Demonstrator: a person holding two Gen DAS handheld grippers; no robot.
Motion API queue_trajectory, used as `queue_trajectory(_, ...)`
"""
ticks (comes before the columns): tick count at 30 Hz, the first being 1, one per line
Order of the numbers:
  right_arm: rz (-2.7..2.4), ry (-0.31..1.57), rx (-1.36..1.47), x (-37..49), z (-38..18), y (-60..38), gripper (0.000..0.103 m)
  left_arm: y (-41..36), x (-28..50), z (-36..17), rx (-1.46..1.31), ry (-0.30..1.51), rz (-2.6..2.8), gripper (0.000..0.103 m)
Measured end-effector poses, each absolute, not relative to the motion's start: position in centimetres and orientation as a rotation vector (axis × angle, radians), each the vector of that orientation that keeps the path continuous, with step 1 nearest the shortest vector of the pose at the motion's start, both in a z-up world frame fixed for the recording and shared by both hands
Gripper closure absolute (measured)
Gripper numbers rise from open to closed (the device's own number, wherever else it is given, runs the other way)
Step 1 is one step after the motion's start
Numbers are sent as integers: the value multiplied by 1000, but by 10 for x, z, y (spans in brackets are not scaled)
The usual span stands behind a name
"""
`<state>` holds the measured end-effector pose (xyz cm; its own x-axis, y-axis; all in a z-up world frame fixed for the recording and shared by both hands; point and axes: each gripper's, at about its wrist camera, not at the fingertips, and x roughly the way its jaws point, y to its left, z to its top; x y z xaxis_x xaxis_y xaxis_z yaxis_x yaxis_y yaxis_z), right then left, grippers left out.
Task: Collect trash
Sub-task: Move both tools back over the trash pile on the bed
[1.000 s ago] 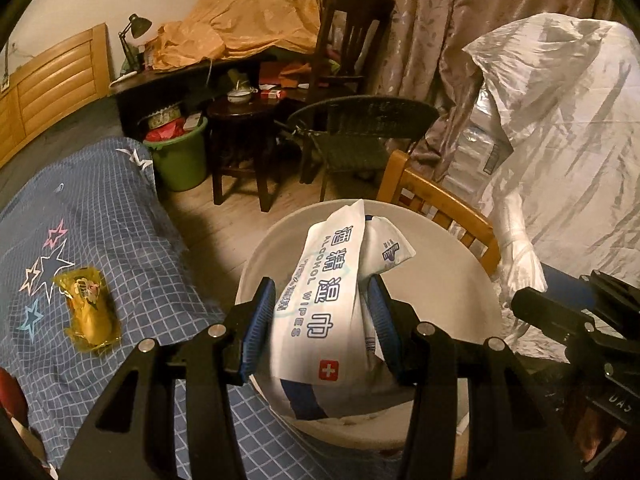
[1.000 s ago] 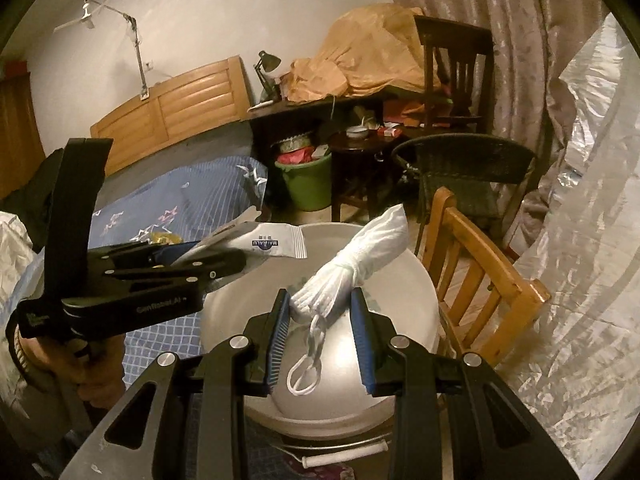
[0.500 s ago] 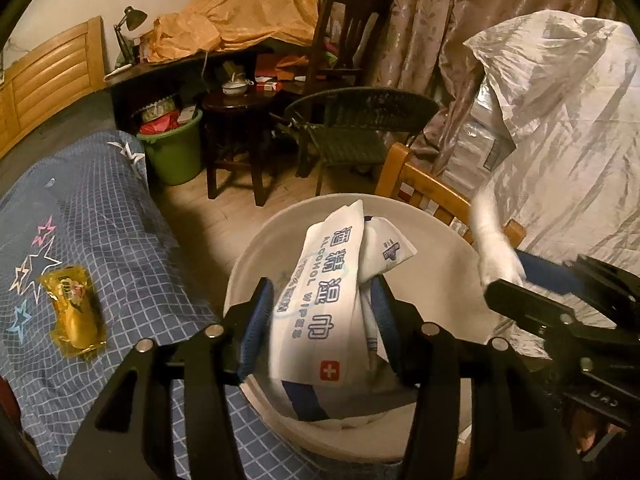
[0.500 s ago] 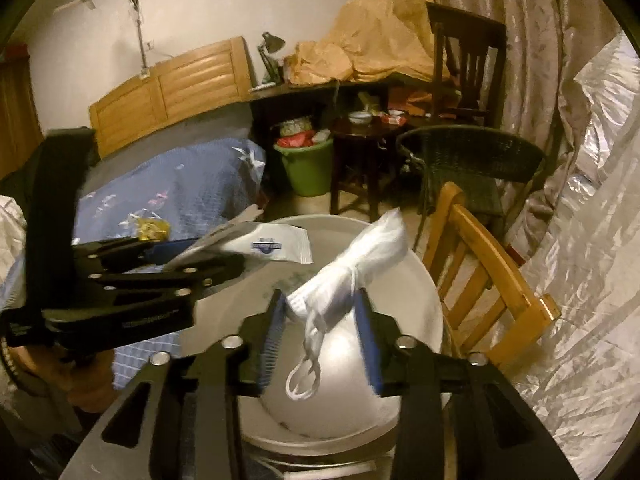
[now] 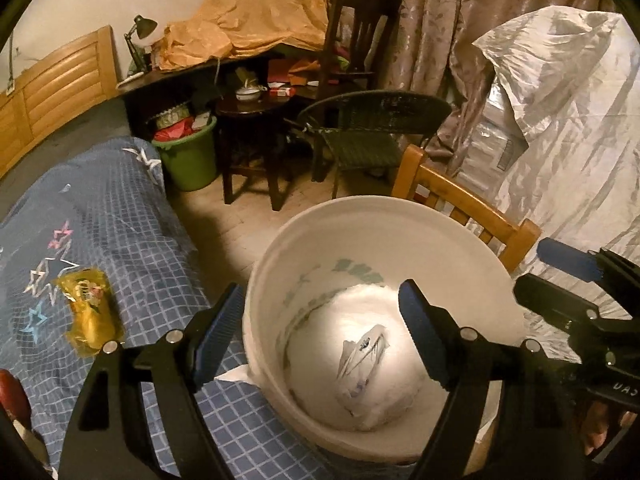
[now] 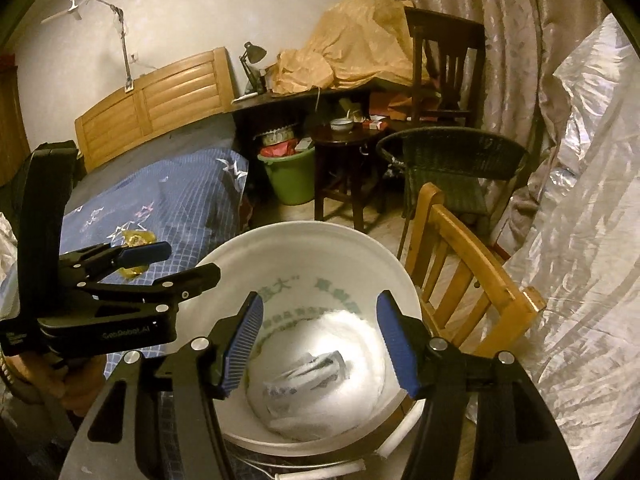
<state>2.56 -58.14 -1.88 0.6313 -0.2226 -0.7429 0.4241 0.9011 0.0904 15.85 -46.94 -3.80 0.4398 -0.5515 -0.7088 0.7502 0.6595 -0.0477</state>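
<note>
Left gripper (image 5: 320,320): lower centre of the left wrist view, above the bucket; jaws wide apart, having just been opening; nothing between the pads. It also shows at centre left of the right wrist view (image 6: 176,264).
Right gripper (image 6: 318,340): lower centre of the right wrist view, above the bucket opening; jaws apart, having just been opening; nothing held. Its blue-padded tip enters the right edge of the left wrist view (image 5: 560,268).
White bucket (image 5: 452,248): fills the lower centre of both views, open top facing the cameras; green printed characters on the inner wall.
Trash in bucket (image 5: 362,360): white wrappers and packets lie on the bucket floor, brightly lit; individual pieces cannot be told apart (image 6: 308,376).
Yellow wrapper (image 5: 90,312): left of frame, lying on the blue checked bedcover (image 5: 120,220), well apart from the bucket and outside it.
Wooden chair (image 6: 468,264): just beside the bucket, right of centre.
Green pail (image 5: 188,160): upper left of centre, on the floor beside a dark round table (image 5: 250,108), filled with red items.
Silvery plastic sheet (image 5: 568,100): right side of frame, draped over a bulky shape.
Person's hand (image 6: 60,380): lower left of the right wrist view, gripping the left gripper's handle.
</note>
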Motion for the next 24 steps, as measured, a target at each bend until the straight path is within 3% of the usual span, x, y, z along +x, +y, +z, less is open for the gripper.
queue_trajectory(8, -429, 602, 248, -4, 0, -543, 41, -411, 149, -29, 289, 651, -667, 18)
queue_trajectory(10, -445, 508, 217, -14, 7, -521, 33, -386, 146, -28, 270, 638, -628, 16)
queue_trajectory(15, -413, 343, 167, -31, 18, -469, 25, -313, 141, -24, 238, 593, -509, 13)
queue_trajectory(20, -347, 322, 168, -22, 13, -424, 23, -228, 133, -14, 178, 539, -381, 9)
queue_trajectory(24, -291, 374, 167, 0, 6, -385, 15, -160, 130, -11, 120, 538, -273, 8)
